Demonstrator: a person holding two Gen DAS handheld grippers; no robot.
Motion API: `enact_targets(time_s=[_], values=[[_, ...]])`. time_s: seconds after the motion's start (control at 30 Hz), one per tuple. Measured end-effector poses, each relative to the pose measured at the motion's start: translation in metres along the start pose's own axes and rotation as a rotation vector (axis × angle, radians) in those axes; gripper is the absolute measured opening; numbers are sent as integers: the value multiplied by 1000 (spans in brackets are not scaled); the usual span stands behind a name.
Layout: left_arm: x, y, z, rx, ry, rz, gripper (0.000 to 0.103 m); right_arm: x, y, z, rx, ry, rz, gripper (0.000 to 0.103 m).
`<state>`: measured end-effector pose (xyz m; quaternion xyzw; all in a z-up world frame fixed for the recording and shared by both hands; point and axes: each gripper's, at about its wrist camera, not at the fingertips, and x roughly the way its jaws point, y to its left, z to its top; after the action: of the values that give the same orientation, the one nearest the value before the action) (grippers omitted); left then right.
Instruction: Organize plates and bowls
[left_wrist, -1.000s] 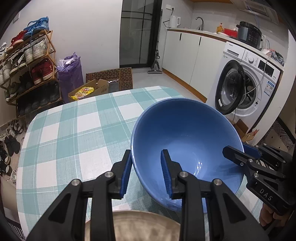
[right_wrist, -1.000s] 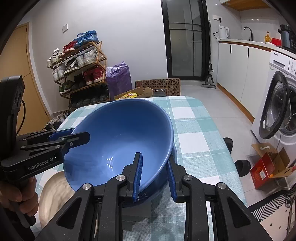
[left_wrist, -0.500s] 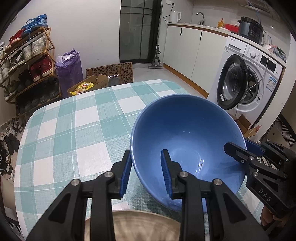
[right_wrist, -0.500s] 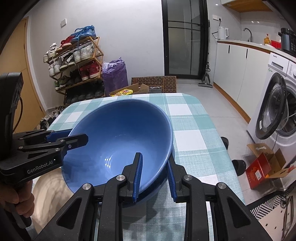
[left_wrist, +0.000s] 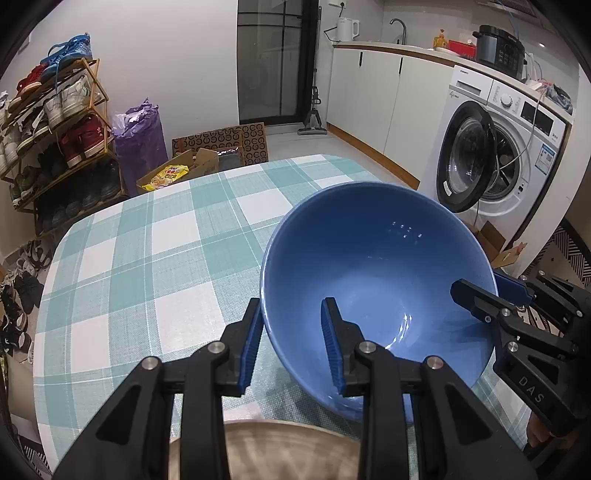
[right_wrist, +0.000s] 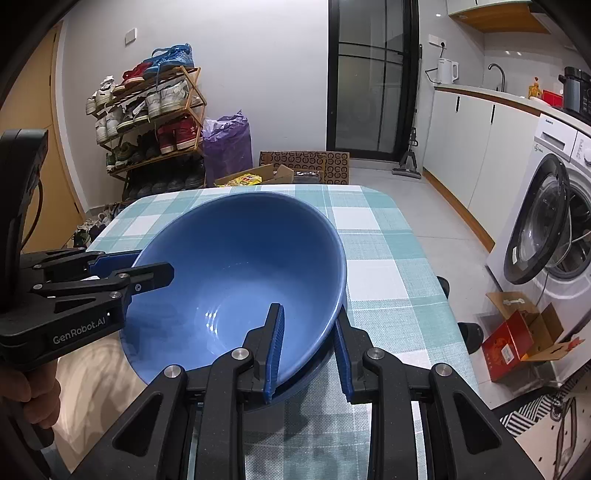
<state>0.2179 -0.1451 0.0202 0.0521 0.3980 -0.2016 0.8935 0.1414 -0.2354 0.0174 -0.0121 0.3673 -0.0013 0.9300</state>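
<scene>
Blue bowl (left_wrist: 376, 280) held tilted above checked table (left_wrist: 147, 266), near its right edge, gripped from 2 sides. Left gripper (left_wrist: 291, 343) clamps bowl's near-left rim, 1 blue pad inside, 1 outside, jaws nearly closed on wall. Right gripper (right_wrist: 308, 349) pinches opposite rim same way, jaws narrow. Beige plate (left_wrist: 288, 454) lies blurred below bowl at table's near edge. Person's hand (right_wrist: 26, 398) grips left handle. Shoe rack (right_wrist: 147, 122), washing machine (left_wrist: 498, 155) behind.

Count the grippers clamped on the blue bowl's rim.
2. The left gripper pinches the blue bowl at its left rim; the right gripper pinches the opposite rim.
</scene>
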Motion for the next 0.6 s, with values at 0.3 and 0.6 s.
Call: enact_targets(time_s=[0.3,0.6], values=[[4,-1,-4,13,12,1,33,0,0,-3,-17,1,-1,28],[6,-1,-7,18,37,-11,44,-1,-7,-4,-10,-2,20,35]])
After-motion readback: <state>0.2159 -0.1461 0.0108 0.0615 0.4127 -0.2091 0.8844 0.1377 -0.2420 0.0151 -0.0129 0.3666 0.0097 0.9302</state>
